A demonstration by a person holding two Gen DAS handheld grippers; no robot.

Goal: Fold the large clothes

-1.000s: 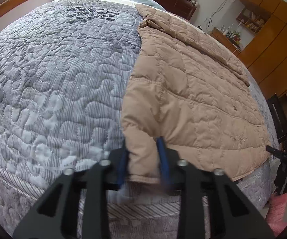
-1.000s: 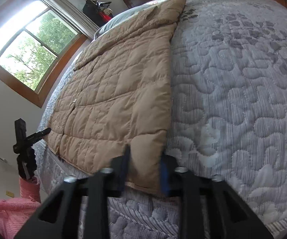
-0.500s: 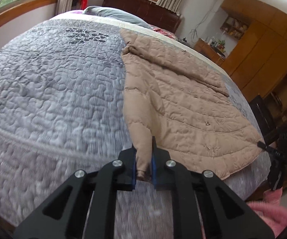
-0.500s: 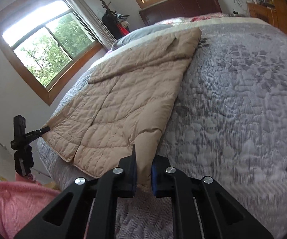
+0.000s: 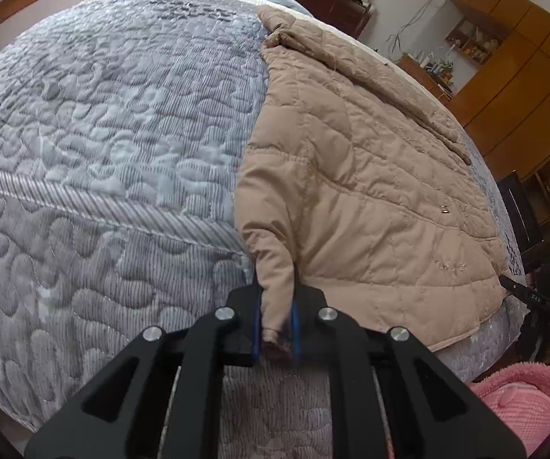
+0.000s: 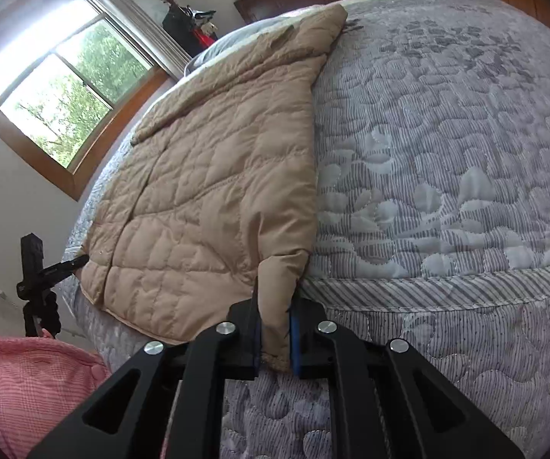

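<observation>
A tan quilted coat (image 5: 370,176) lies flat on a grey quilted bed. In the right wrist view the coat (image 6: 213,199) covers the bed's left part. My left gripper (image 5: 276,319) is shut on a corner of the coat's hem at the bed's near edge, the cloth pinched between its blue pads. My right gripper (image 6: 275,329) is shut on another hem corner at the bed's edge. Both held corners are pulled up and off the mattress edge toward the cameras.
The grey bedspread (image 5: 103,134) fills the bed beside the coat. A pink fleece cloth (image 6: 26,386) lies low at the side, also in the left wrist view (image 5: 519,397). A small black tripod (image 6: 36,287) stands by the bed. Wooden cabinets (image 5: 523,69) and a window (image 6: 53,88) line the walls.
Both grippers closed on the coat's hem corners, then drew back and down past the bed edge, pulling the corners with them.
</observation>
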